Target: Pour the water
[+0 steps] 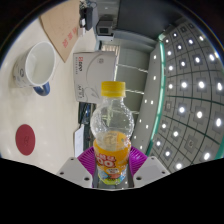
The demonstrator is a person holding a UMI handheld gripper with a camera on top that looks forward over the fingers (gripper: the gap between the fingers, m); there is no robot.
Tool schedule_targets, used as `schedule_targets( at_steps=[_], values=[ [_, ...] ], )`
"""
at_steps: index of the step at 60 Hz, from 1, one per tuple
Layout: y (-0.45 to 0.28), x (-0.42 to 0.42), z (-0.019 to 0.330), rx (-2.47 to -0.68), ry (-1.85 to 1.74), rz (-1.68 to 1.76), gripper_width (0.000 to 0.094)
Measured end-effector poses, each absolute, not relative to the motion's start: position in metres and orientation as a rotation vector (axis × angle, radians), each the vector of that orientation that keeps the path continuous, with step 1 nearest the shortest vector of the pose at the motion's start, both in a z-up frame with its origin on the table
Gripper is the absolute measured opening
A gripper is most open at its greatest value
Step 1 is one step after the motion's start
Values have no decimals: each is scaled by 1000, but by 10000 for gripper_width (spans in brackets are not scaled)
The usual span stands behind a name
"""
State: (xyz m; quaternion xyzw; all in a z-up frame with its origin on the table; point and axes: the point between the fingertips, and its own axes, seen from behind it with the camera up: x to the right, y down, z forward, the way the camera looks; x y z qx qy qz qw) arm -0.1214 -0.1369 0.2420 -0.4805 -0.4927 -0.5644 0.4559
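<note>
Gripper view shows our hand-held gripper clenched on the capped bottle. We risk missing the cup at ten o'clock, and the yellow cap blocks pouring.

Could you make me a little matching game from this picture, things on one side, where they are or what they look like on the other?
Things:
1. bottle
2. white mug
3. red disc
4. gripper

Descriptions:
A. flat on the table, to the side of the bottle
B. yellow cap, colourful label, held between the fingers
C. far across the table, beyond the bottle, opening facing the camera
D. purple pads pressing on the bottle's sides

Pairs: 1-B, 2-C, 3-A, 4-D
</note>
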Motion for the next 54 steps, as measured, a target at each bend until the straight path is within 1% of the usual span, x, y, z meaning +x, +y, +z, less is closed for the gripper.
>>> schedule_targets(
  at_steps=[5, 14, 20, 26, 31, 38, 50, 53, 54],
  values=[
    [-138, -149, 230, -1064, -1328, -1481, 404],
    [-134, -169, 197, -958, -1489, -1581, 406],
    [-135, -180, 186, -940, -1530, -1590, 408],
    [-136, -182, 183, -954, -1534, -1568, 408],
    [-135, -180, 187, -1034, -1486, -1493, 406],
    [-139, -174, 200, -1225, -1337, -1268, 407],
    [-159, -159, 216, -1611, -942, -678, 409],
    [-163, -154, 214, -1687, -827, -520, 409],
    [-163, -159, 208, -1710, -788, -469, 409]
  ],
)
